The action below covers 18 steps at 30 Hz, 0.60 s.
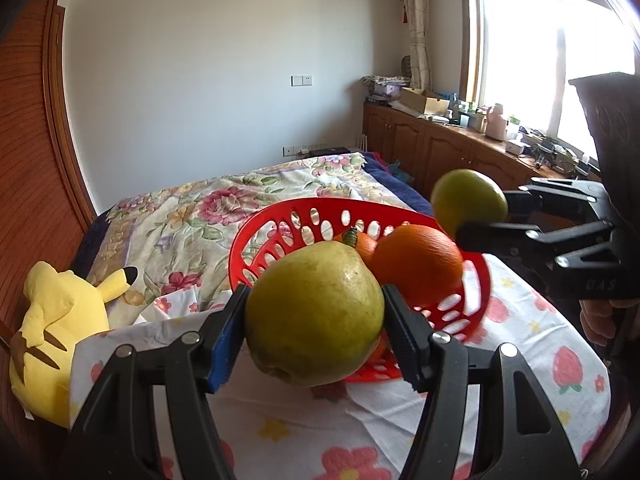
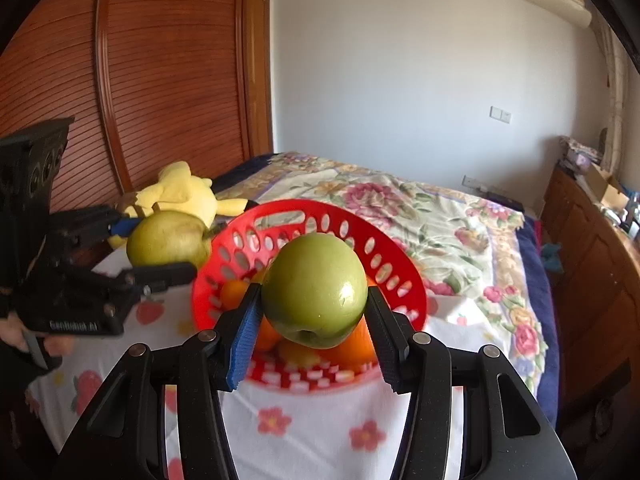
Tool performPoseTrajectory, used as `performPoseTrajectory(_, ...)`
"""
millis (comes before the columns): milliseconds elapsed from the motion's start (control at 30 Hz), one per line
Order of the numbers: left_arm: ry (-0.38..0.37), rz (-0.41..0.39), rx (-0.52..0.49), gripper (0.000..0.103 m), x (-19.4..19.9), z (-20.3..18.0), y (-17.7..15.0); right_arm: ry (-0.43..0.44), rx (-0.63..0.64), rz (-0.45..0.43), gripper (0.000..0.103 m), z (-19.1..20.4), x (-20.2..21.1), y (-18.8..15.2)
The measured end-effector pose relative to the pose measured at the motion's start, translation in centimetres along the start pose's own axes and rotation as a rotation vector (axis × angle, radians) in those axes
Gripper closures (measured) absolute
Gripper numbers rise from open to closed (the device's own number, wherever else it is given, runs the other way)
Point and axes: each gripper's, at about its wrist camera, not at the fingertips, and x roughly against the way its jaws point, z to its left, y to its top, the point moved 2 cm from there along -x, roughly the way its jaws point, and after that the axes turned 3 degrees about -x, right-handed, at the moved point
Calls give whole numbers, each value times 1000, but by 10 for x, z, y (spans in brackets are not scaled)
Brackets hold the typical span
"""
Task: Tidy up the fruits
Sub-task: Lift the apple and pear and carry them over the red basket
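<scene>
My left gripper [image 1: 314, 316] is shut on a yellow-green pear [image 1: 314, 312], held in the air just in front of a red perforated basket [image 1: 280, 236]. Inside the basket lie an orange [image 1: 420, 264] and other orange fruit. My right gripper [image 2: 314, 304] is shut on a green apple [image 2: 314, 288], raised over the near side of the same red basket [image 2: 304, 216], which holds several oranges [image 2: 352, 346]. Each view shows the other hand: the right gripper [image 1: 484, 220] with its apple [image 1: 468, 200] at right, the left gripper [image 2: 160, 248] with the pear [image 2: 168, 240] at left.
The basket rests on a white cloth with strawberry and flower prints [image 1: 532, 344]. A yellow plush toy [image 1: 60, 320] lies at the left edge. Behind is a bed with a floral cover [image 1: 240, 196], a wooden wardrobe [image 2: 160, 72] and a cluttered wooden sideboard [image 1: 460, 140] under the window.
</scene>
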Motion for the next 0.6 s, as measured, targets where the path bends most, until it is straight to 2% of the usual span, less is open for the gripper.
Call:
performPoseTrajectory(233, 7, 15, 24, 39, -26, 16, 5, 33, 9, 51, 51, -9, -50, 27)
performPoseTrajectory(400, 16, 17, 36, 39, -32, 26, 4, 43, 33, 80, 51, -7, -75, 33)
performPoseTrajectory(600, 23, 15, 42, 39, -32, 30, 3, 95, 25, 103, 51, 3, -94, 36)
